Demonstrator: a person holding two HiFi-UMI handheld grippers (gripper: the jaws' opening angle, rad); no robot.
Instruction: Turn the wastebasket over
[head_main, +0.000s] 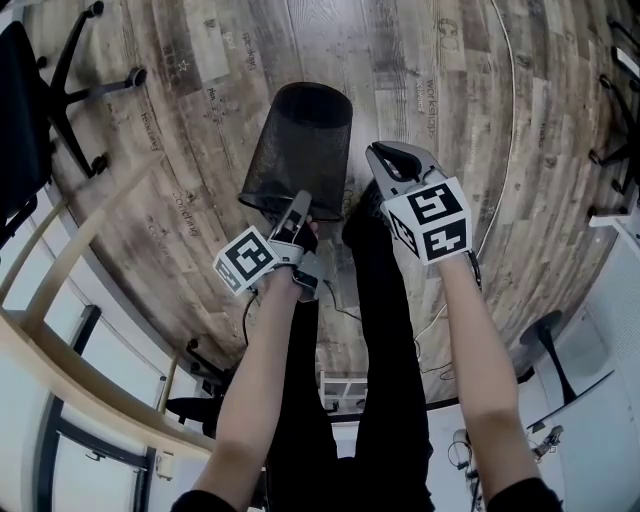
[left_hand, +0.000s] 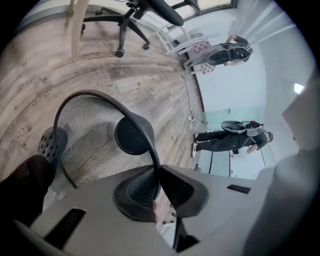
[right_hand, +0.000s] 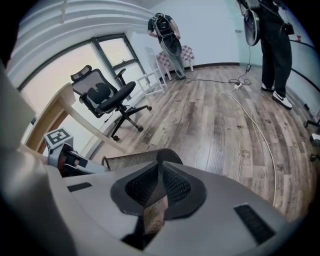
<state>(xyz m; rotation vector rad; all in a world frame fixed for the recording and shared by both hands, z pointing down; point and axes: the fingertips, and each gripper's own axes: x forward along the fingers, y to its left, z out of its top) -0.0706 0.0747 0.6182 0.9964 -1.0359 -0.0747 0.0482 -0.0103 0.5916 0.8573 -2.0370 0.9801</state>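
Both forearms reach down from the head camera toward the wooden floor (head_main: 450, 80), each carrying a hand-held gripper. The left hand-held gripper (head_main: 298, 212) is clamped on the rim of the black mesh wastebasket (head_main: 300, 145). In the left gripper view the thin rim wire (left_hand: 100, 97) runs straight into the pinch between its two pads, and past it the solid bottom (left_hand: 131, 135) shows at the far end of the mesh. So the wastebasket hangs tilted from that one grip, with its mouth toward the person and its base pointing away. Whether the base touches the floor I cannot tell.

Holding the rim rather than the wall makes sense. The mesh offers nothing to pinch, and a grip at the edge lets the wrist roll the whole wastebasket around.

The right hand-held gripper (head_main: 385, 158) sits just beside the wastebasket with its jaws together on nothing, and only the mesh wall (right_hand: 125, 160) shows beyond them. It looks parked clear, ready to steady things. The turnover seems to be under way, not done.
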